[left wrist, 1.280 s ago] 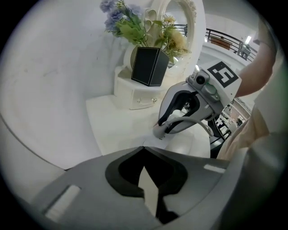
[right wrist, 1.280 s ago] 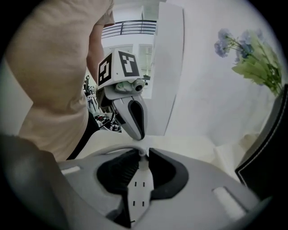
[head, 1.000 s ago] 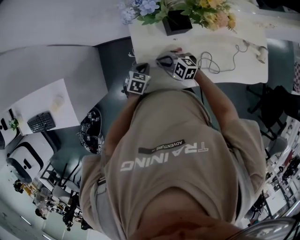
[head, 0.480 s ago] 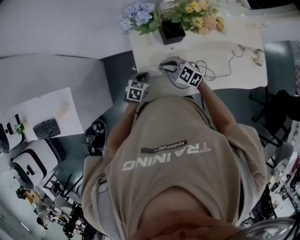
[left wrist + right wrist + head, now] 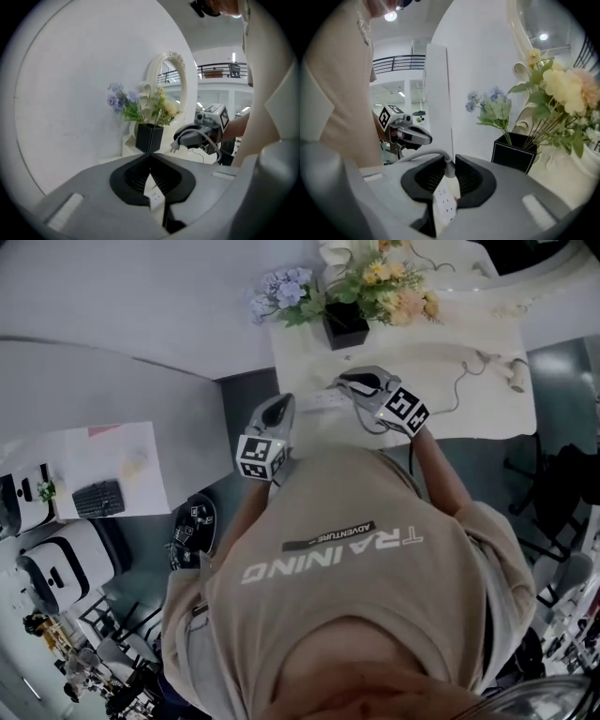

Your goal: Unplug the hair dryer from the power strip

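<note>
In the left gripper view, my right gripper [image 5: 185,139] is shut on the hair dryer's plug [image 5: 175,147], whose prongs hang free in the air. The right gripper view shows its jaws pinching the plug [image 5: 449,169] with the grey cable [image 5: 417,156] trailing left, and the white power strip [image 5: 443,204] lying below. My left gripper [image 5: 279,409] is shut with nothing in it, near the table's front edge beside the strip [image 5: 323,399]. The hair dryer [image 5: 514,367] lies at the table's right end.
A black pot of flowers [image 5: 345,324] stands at the back of the white table [image 5: 469,423]. A white oval mirror [image 5: 165,89] leans behind it. A grey desk with a keyboard [image 5: 98,498] lies to the left.
Both grippers have drawn back from the power strip towards the person. The left one has dropped lower left, and the right one has shifted right with the plug.
</note>
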`<state>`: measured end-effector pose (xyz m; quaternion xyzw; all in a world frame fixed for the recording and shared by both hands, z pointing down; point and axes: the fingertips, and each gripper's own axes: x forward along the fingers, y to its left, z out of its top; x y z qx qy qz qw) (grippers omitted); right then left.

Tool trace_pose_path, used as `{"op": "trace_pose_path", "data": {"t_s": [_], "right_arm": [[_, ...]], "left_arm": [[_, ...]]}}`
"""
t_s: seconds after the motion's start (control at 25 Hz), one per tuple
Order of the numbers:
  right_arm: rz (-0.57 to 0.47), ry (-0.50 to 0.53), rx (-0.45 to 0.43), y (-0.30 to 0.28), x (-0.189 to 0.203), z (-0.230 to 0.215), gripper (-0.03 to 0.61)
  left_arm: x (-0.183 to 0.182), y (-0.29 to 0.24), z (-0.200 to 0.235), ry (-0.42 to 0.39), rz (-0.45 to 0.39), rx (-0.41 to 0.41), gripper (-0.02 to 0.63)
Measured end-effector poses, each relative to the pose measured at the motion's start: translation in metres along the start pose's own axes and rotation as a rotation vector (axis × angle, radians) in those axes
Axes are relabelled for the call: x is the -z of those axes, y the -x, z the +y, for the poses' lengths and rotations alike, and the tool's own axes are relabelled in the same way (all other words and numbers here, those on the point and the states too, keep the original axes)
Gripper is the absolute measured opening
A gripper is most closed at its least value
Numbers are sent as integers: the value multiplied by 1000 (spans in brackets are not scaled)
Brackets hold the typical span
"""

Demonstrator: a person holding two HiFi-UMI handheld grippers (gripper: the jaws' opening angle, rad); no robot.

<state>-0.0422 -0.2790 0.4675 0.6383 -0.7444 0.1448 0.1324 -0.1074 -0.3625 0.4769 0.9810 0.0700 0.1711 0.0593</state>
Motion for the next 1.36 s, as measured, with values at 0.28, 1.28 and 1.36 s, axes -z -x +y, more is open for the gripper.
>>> {"op": "trace_pose_path", "data": {"t_s": [0.28, 1.28, 1.36], "right_arm": [[-7, 18, -42, 10, -4, 2, 74], [25, -16, -100, -9, 13, 14, 74], [22, -13, -104, -15, 10, 14, 74]], "left_arm": [[-27, 23, 4, -20, -79, -55, 6], [-4, 15, -11, -36, -18, -6, 6], [-6, 14, -7, -54, -19, 0, 6]]}}
